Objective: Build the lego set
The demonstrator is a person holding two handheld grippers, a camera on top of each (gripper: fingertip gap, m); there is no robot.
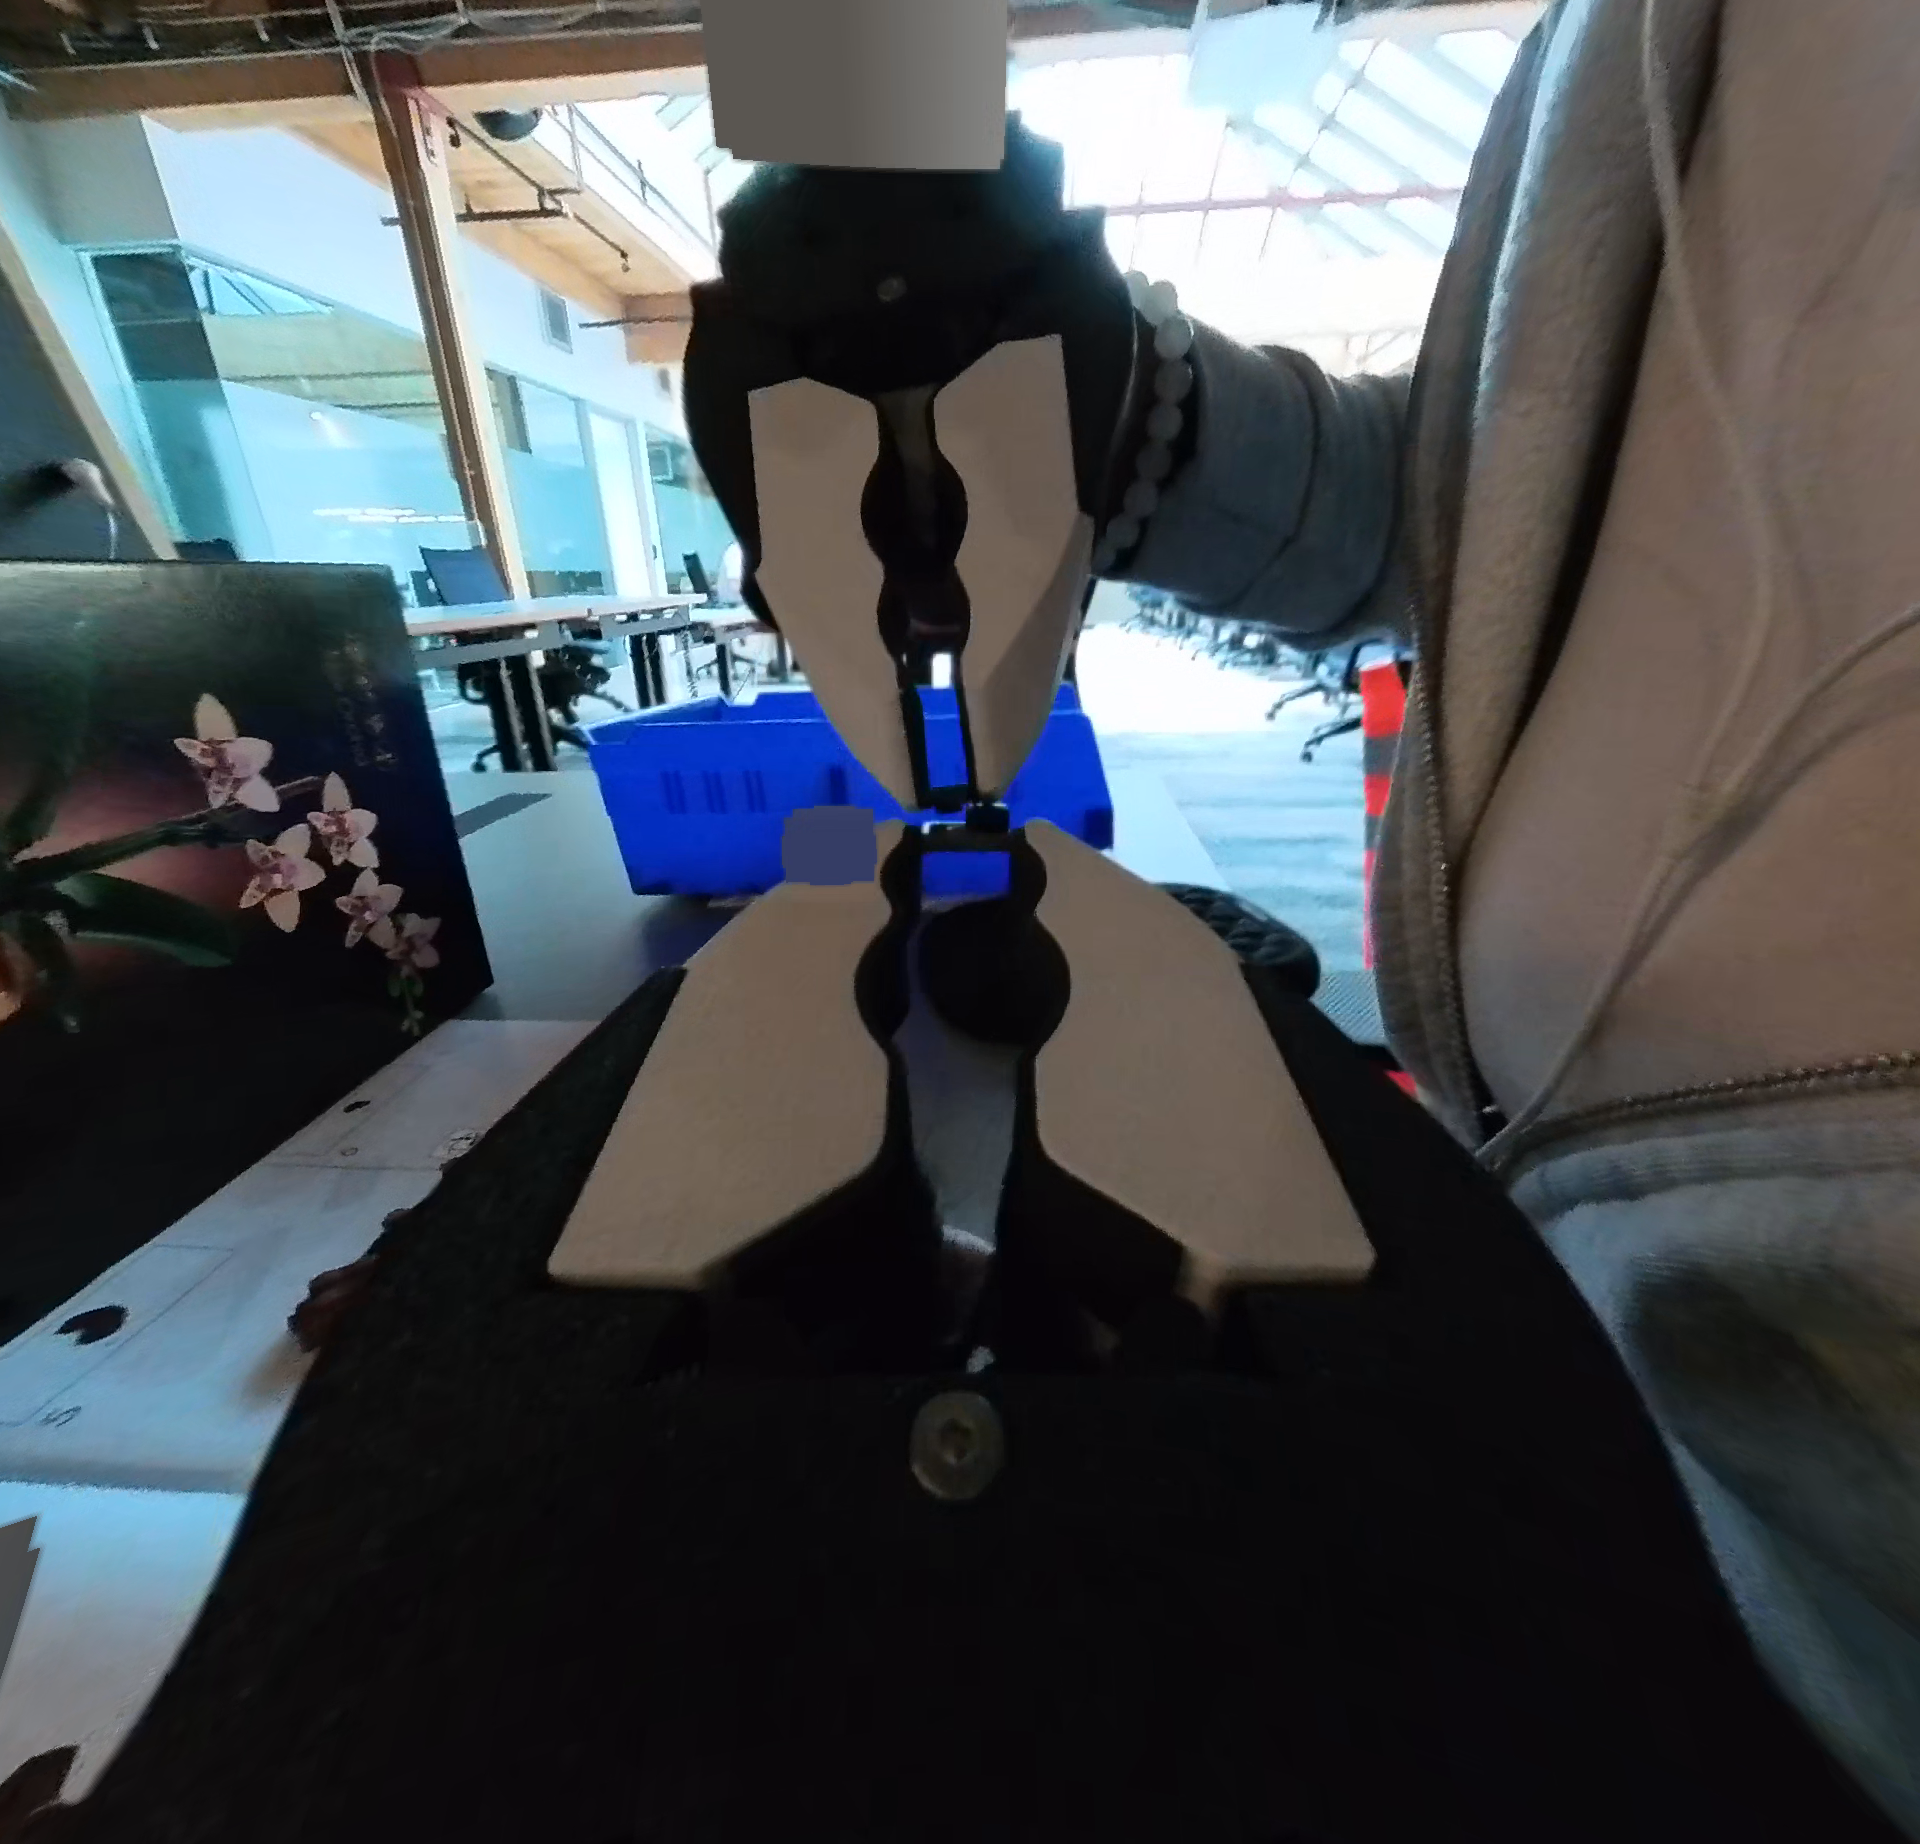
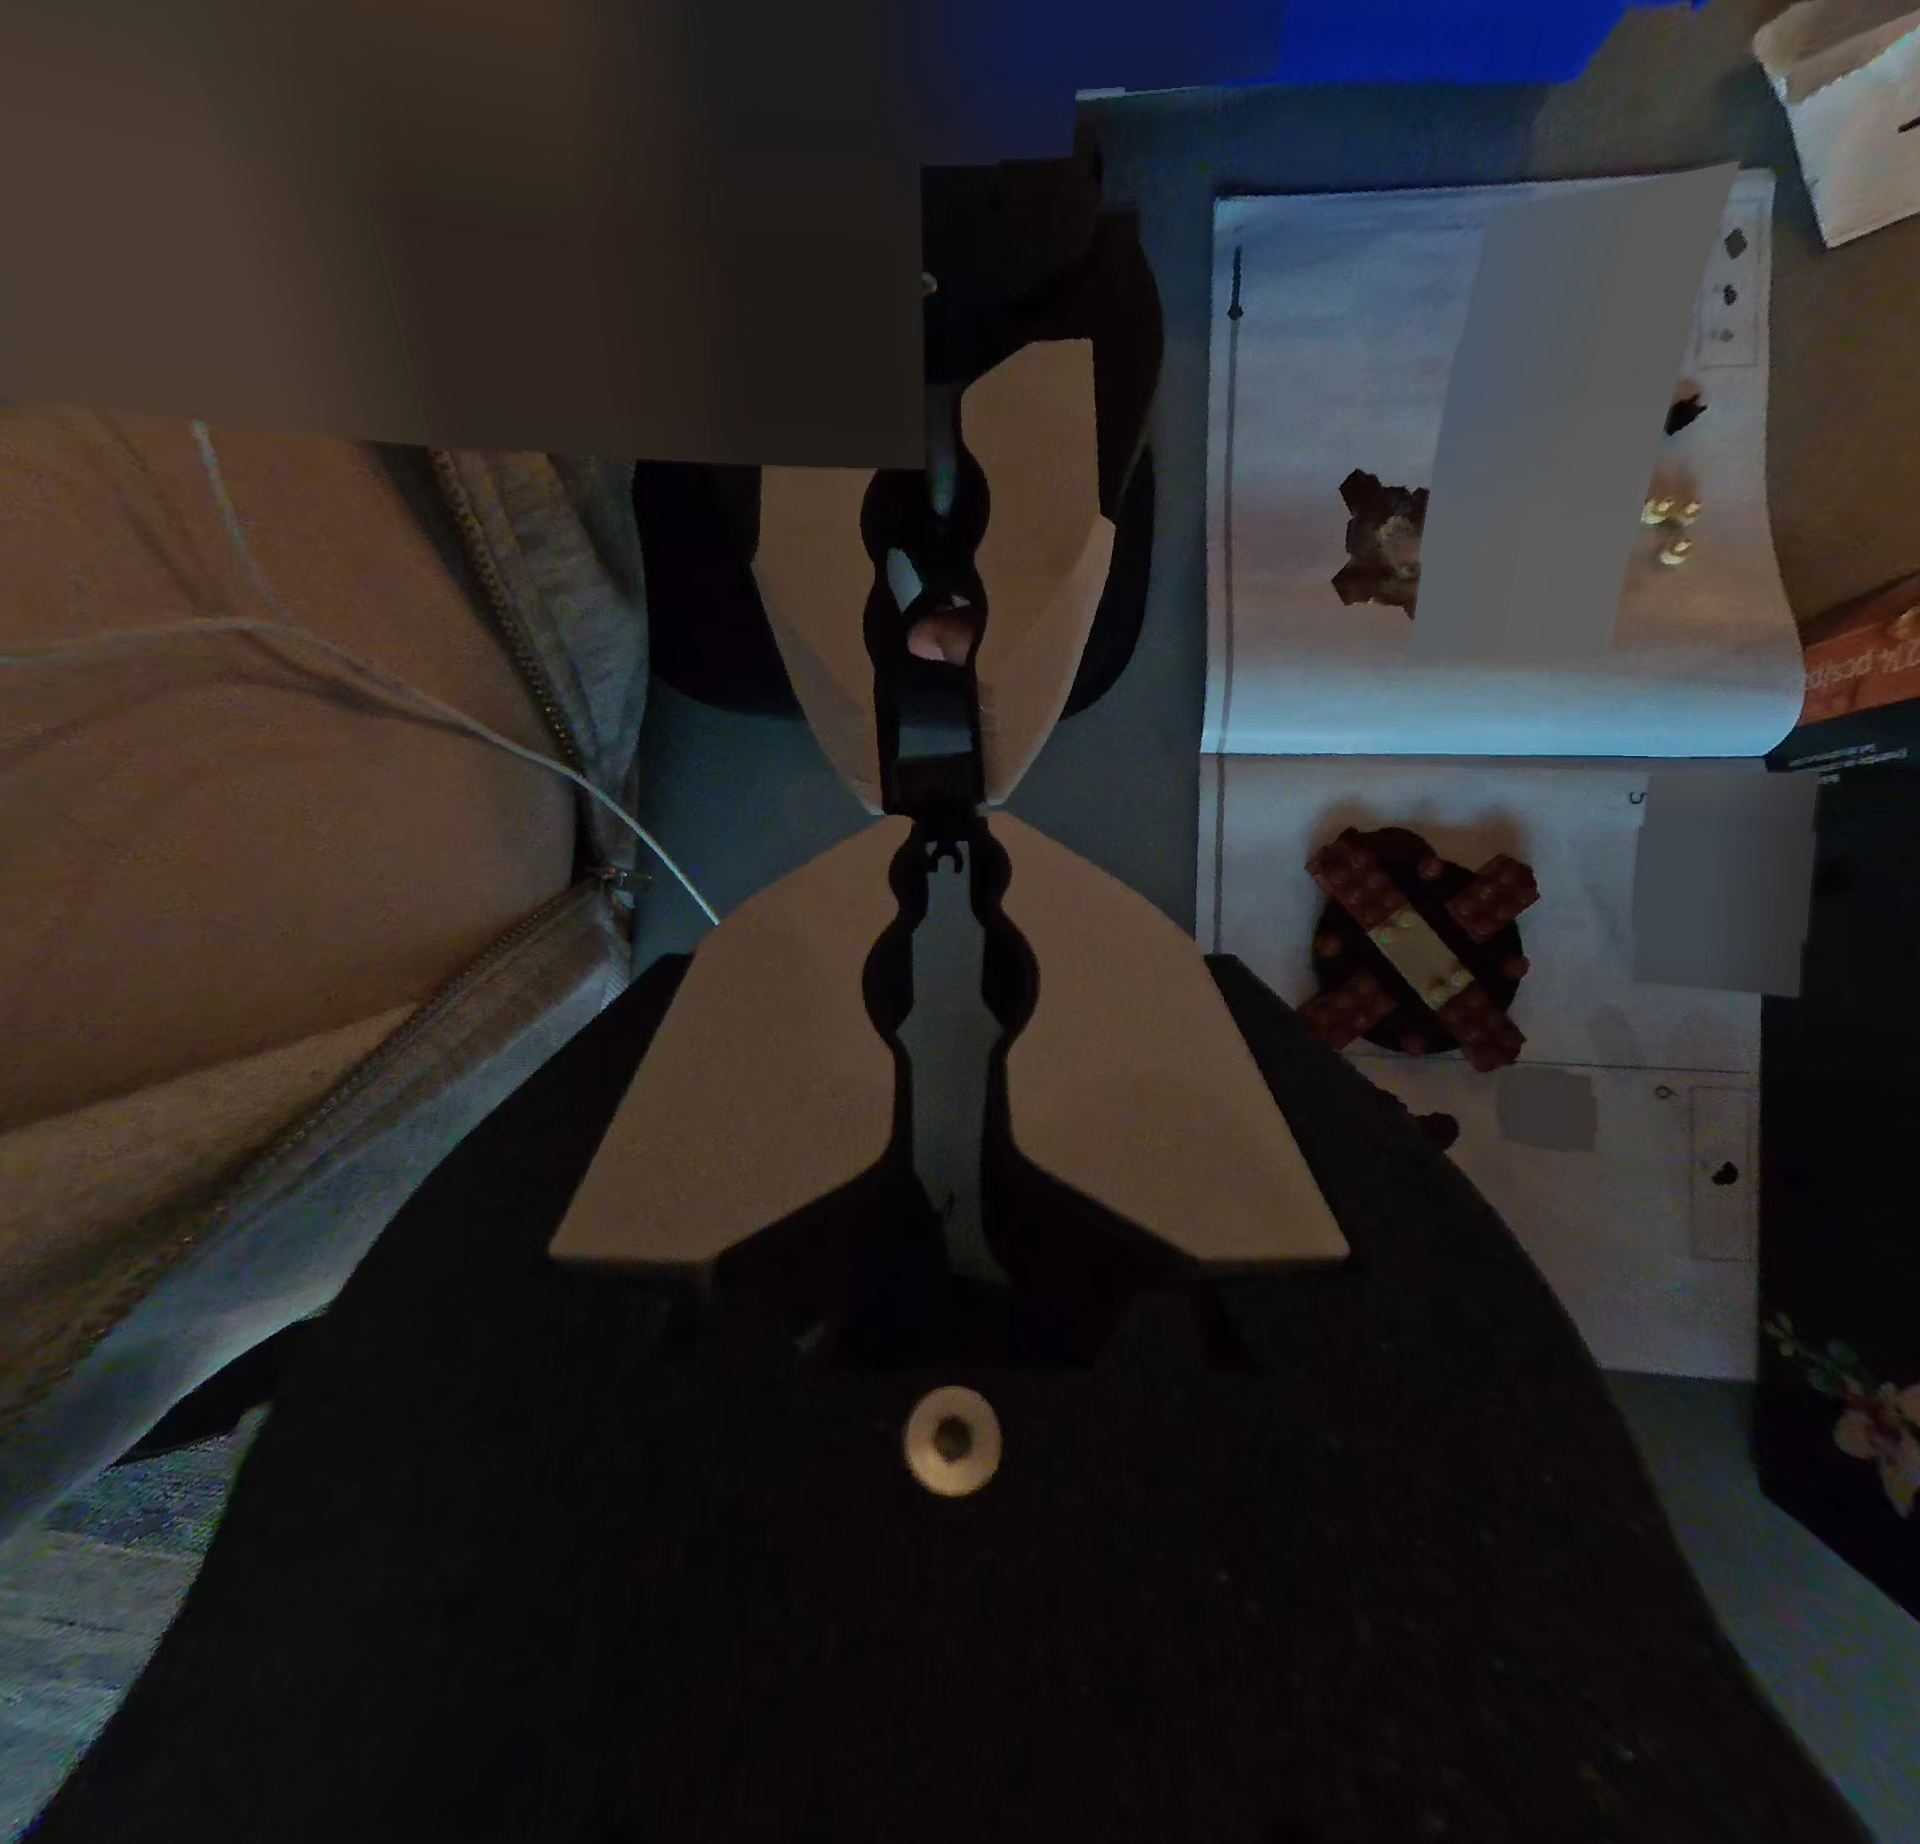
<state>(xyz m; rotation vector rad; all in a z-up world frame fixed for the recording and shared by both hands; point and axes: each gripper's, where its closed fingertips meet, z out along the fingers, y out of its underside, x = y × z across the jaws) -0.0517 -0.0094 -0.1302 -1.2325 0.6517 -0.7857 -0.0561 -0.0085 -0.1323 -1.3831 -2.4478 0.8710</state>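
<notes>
Fingers of the left gripper (image 1: pixel 956 844) stand narrow, pinching a small black brick (image 1: pixel 940 831) at their very tips. Meeting them tip to tip from the other side, the right gripper (image 2: pixel 940 849) has its fingers nearly together on a tiny black clip piece (image 2: pixel 941 859). The two black parts touch or all but touch, held in the air above the tabletop (image 1: pixel 540 921); whether they are already joined cannot be told.

Just beside the right gripper lies an open instruction booklet (image 2: pixel 1299 340). On its lower page rests a partly built model (image 2: pixel 1418 947): a round black base with brown bricks crossed over a tan strip. A few loose brown and gold bits lie on the upper page.

Farther off, a dark box with orchid artwork (image 1: pixel 208 807) stands to the left, and a blue bin (image 1: pixel 727 797) sits behind the meeting fingertips.
</notes>
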